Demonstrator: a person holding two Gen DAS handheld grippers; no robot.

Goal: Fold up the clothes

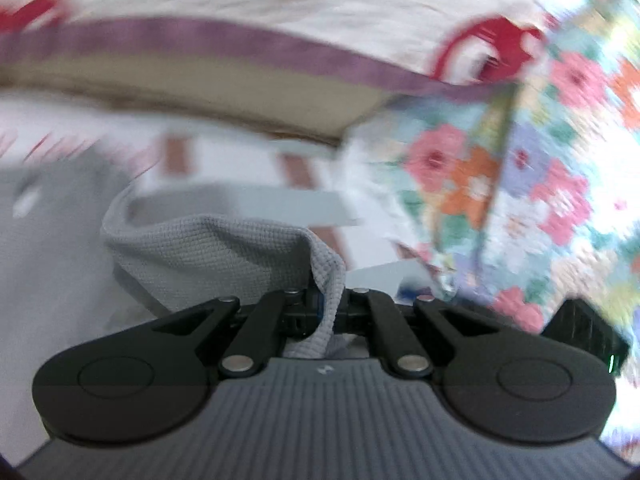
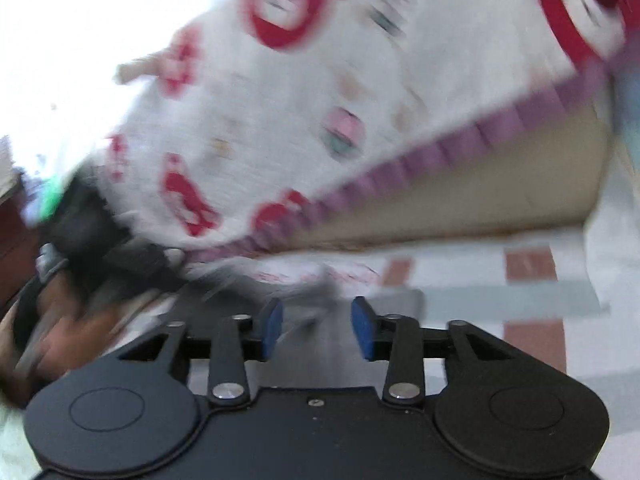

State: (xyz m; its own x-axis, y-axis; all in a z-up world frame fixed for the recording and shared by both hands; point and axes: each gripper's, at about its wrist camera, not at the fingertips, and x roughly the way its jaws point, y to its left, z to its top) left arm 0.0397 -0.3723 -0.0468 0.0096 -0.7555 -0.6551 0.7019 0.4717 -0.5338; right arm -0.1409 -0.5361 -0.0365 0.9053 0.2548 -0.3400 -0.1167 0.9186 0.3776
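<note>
The left tongs are clamped on a gathered edge of a grey waffle-knit garment, whose cloth rises from between the fingers and spreads toward ten o'clock over the patterned bed sheet. The right tongs stand parted with nothing between the blue pads. The garment looks mid-fold at most, loose and rumpled, with no neat stack in view; blur hides its far end
</note>
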